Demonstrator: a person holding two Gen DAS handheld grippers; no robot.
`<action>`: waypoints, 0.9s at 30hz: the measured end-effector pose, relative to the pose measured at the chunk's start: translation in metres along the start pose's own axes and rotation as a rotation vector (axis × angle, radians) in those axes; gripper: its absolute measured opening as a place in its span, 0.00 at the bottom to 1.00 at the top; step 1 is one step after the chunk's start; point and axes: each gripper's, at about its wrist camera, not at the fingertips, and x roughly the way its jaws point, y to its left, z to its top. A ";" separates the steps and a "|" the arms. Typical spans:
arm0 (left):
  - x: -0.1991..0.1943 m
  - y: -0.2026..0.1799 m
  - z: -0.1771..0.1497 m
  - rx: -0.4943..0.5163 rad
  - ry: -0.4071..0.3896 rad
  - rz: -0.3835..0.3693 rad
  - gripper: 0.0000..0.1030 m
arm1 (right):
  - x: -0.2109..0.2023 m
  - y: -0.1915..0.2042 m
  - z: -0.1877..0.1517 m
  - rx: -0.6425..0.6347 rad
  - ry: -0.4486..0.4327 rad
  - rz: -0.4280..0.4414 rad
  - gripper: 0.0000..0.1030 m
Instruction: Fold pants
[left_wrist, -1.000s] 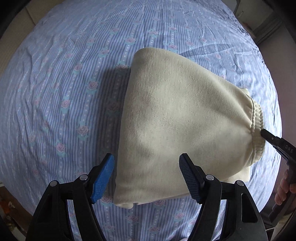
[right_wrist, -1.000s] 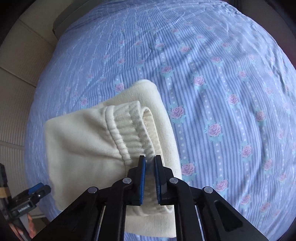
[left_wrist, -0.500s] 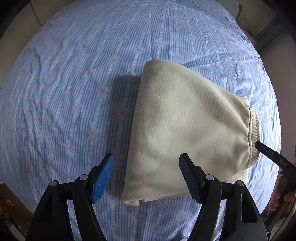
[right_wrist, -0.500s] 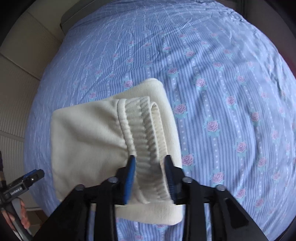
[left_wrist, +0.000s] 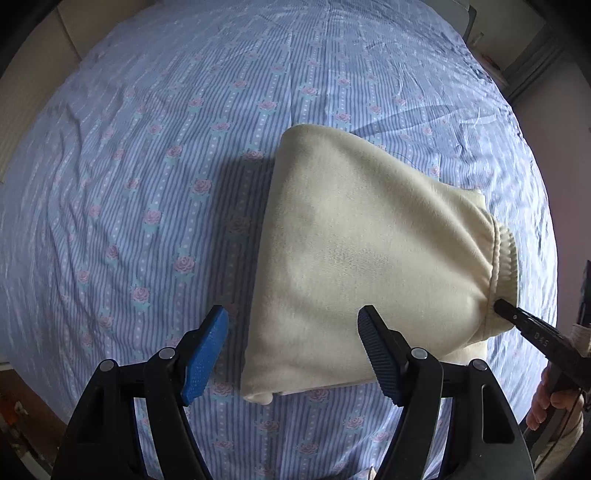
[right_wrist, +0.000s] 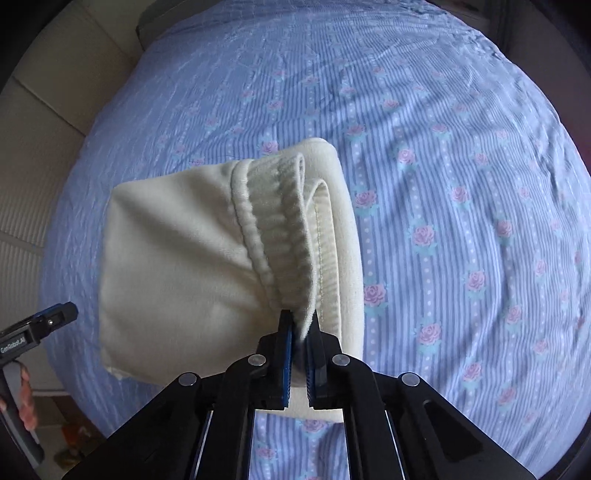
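Note:
Cream pants lie folded into a compact bundle on the blue rose-print bed sheet. Their ribbed waistband faces the right wrist view and runs up from my right gripper. That gripper is shut on the near end of the waistband, with cloth pinched between the blue pads. In the left wrist view its black tip touches the waistband at the bundle's right end. My left gripper hangs open above the bundle's near left corner, its pads clear of the cloth.
The bed sheet spreads wide around the pants. A beige padded headboard borders the bed on the left. A person's hand holds the right gripper's handle. The left gripper shows at the left edge.
The right gripper's jaws let go of the waistband half a second ago and have shut on it again. The left gripper stays open in about the same place.

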 end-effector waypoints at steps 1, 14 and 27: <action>0.000 0.000 0.000 -0.002 0.003 0.004 0.70 | 0.009 -0.006 -0.001 0.018 0.023 -0.013 0.05; -0.011 -0.014 -0.028 0.110 -0.020 0.110 0.78 | -0.016 -0.051 -0.039 0.144 -0.071 -0.006 0.77; -0.012 -0.068 -0.073 0.268 -0.009 0.132 0.82 | 0.018 -0.091 -0.108 0.395 -0.112 0.382 0.91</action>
